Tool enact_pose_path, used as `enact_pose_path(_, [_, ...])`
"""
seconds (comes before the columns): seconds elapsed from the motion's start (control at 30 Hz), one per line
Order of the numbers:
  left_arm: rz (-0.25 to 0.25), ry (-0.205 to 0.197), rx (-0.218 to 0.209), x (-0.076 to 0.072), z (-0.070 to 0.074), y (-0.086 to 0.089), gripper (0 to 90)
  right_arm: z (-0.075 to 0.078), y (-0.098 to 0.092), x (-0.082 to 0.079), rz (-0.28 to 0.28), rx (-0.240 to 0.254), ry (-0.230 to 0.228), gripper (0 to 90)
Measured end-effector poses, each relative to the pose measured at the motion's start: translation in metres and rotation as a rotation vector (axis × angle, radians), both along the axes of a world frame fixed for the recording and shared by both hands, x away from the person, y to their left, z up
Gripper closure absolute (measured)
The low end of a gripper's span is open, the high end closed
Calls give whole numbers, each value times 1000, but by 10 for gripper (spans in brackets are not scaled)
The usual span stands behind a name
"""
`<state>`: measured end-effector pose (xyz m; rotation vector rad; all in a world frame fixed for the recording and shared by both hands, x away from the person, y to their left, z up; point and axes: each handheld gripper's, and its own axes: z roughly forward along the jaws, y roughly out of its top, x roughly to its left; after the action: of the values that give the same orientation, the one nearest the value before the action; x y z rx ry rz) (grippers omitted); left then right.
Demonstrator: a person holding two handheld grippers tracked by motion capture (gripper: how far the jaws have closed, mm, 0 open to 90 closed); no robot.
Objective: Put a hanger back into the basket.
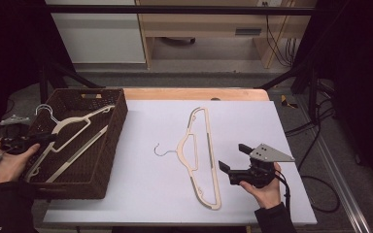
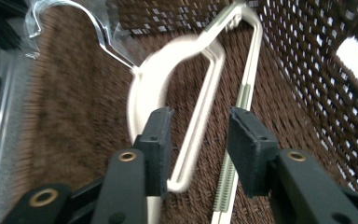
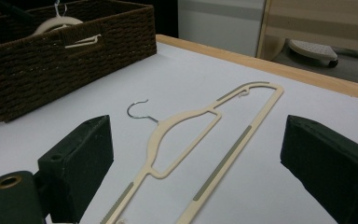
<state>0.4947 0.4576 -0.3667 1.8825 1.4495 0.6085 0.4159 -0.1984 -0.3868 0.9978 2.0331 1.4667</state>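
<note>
A cream hanger (image 1: 73, 127) with a metal hook lies tilted inside the brown wicker basket (image 1: 111, 145) at the table's left. My left gripper (image 1: 48, 137) reaches over the basket's left rim. In the left gripper view its jaws (image 2: 199, 135) stand apart with that hanger's (image 2: 149, 79) inner bar running between them, and a gap shows on both sides. A second cream hanger (image 1: 194, 155) lies flat on the white sheet. My right gripper (image 1: 232, 156) hovers just right of it, wide open and empty, and looks along the table at this hanger (image 3: 186, 119).
The white sheet (image 1: 252, 116) covers the wooden table, with bare room to the right of the flat hanger and toward the far edge. The basket's woven walls (image 2: 307, 70) rise around the left gripper. Cables hang off the table's right side.
</note>
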Motion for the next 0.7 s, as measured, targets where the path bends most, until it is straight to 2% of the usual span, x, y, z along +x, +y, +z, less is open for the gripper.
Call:
enact_pose_path(0.03, [11, -28, -5, -6, 5, 3, 580, 0, 0, 0, -1, 0, 0, 99])
enact_pose_path(0.07, [11, -28, -5, -6, 5, 3, 579, 0, 0, 0, -1, 0, 0, 99])
enact_pose_path(0.13, [27, -56, -9, -12, 11, 6, 566, 0, 1, 0, -5, 0, -1, 98])
enact_pose_path(0.2, [18, -93, -29, -20, 17, 8, 555, 0, 1, -1, -5, -1, -1, 98])
enact_pose_path(0.33, [1, -185, -61, -37, 28, 1, 443, 0, 0, 0, -11, 3, -4, 96])
enact_pose_path(0.4, [-15, -228, -68, -44, 33, -5, 421, 0, 1, -1, -13, 4, -4, 96])
enact_pose_path(0.43, [-16, -253, -79, -47, 36, -9, 350, 1, 1, -1, -14, 6, -6, 97])
enact_pose_path(0.47, [-23, -275, -84, -50, 38, -13, 350, 1, 1, -1, -14, 6, -6, 97])
enact_pose_path(0.5, [-35, -296, -90, -52, 41, -18, 294, 2, 1, -1, -18, 6, -12, 97])
enact_pose_path(0.53, [-47, -325, -102, -54, 43, -23, 294, 2, 1, -1, -18, 6, -12, 97])
enact_pose_path(0.57, [-53, -349, -111, -56, 44, -29, 200, 3, 1, -1, -20, 10, -17, 99])
enact_pose_path(0.7, [-111, -408, -150, -61, 49, -58, 121, 4, 2, -1, -28, 14, -18, 100])
